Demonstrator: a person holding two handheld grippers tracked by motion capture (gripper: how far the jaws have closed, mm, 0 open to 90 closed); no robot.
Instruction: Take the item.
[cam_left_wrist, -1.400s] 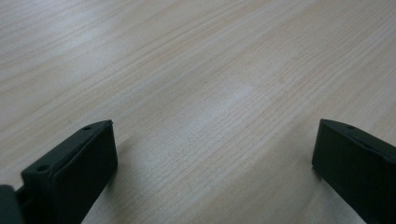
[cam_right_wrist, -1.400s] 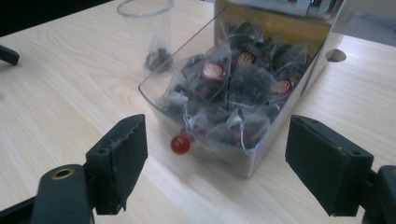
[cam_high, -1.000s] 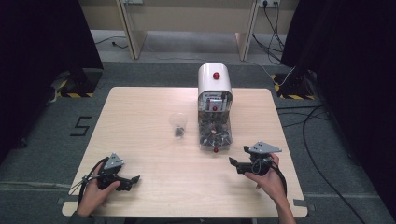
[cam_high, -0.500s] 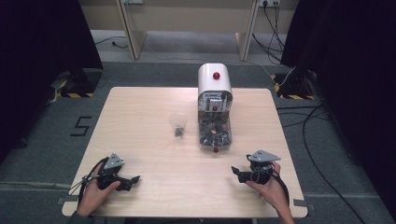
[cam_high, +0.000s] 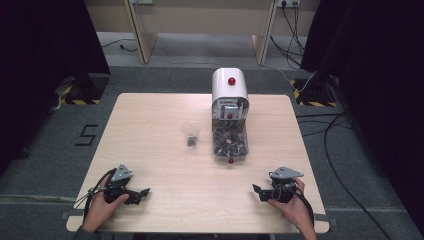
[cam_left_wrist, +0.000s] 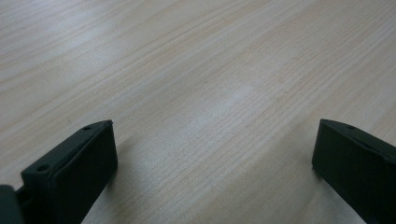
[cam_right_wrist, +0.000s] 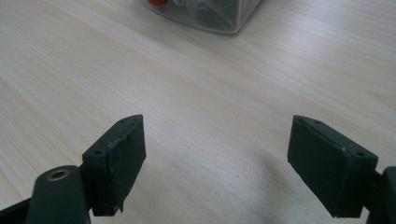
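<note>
A white dispenser (cam_high: 229, 115) with a red knob and a clear bin of small dark pieces stands at the table's far middle. A small clear cup (cam_high: 190, 134) with dark bits in it stands just left of it. My left gripper (cam_high: 141, 194) rests low at the near left, open, with bare wood between its black jaws (cam_left_wrist: 212, 154). My right gripper (cam_high: 258, 192) sits at the near right, open and holding nothing (cam_right_wrist: 215, 158). The dispenser's clear bin (cam_right_wrist: 205, 14) shows ahead of it in the right gripper view.
The light wooden table (cam_high: 150, 125) has edges close behind both hands. Dark floor with cables (cam_high: 340, 130) lies to the right, and yellow-black striped blocks (cam_high: 75, 95) stand at the far corners.
My right gripper has moved toward the near edge and lower onto the table. The left gripper has stayed in place.
</note>
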